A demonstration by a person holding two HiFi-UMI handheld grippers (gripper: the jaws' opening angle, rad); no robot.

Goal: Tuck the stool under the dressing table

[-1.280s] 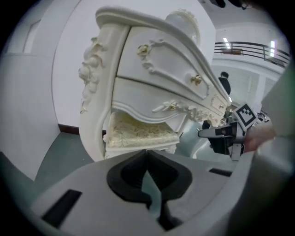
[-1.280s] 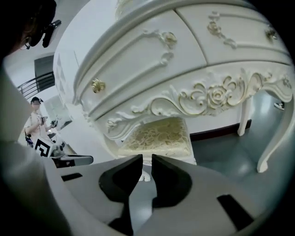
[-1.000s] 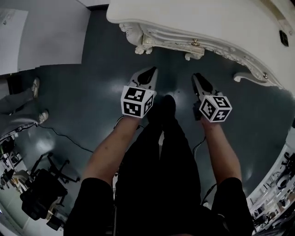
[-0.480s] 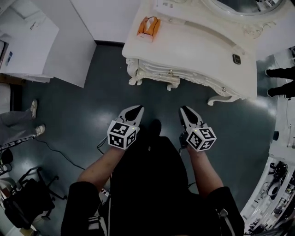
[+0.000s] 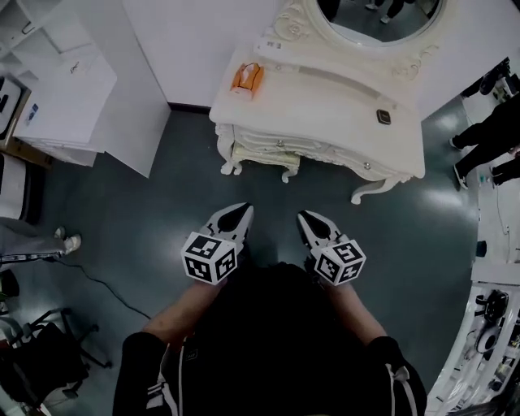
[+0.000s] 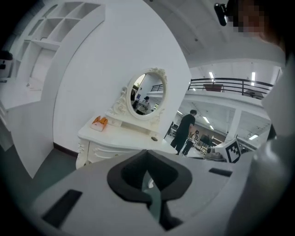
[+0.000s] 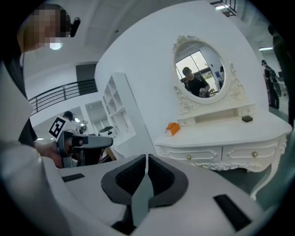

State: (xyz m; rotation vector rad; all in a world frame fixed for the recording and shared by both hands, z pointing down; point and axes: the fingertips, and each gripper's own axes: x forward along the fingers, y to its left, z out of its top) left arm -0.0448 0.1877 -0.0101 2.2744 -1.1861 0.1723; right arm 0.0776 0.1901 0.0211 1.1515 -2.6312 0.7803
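The left gripper is clenched on nothing, its dark pads pressed together in its own view. The right gripper has just been closing, and its jaws now stand together with nothing between them. Both are held out level in front of the person, above the bare dark floor and well apart from the dressing table. A second ago the head view shows them low and close to the table's carved front edge, which fills the top of the picture. Now the view takes in the whole tabletop, the oval mirror, an orange box and a small dark block, so the person has straightened up and drawn back. The stool is in neither gripper and nowhere on the open floor. A cream shape under the table's left front may be it (I cannot be sure from this height). If so, the tucking looks finished and this is the step away, with no further move apparently needed. As for writing, the cubes on the grippers carry only black-and-white square patterns. The orange box shows no print that can be read, and small marks on the white unit at the left are too tiny to make out.
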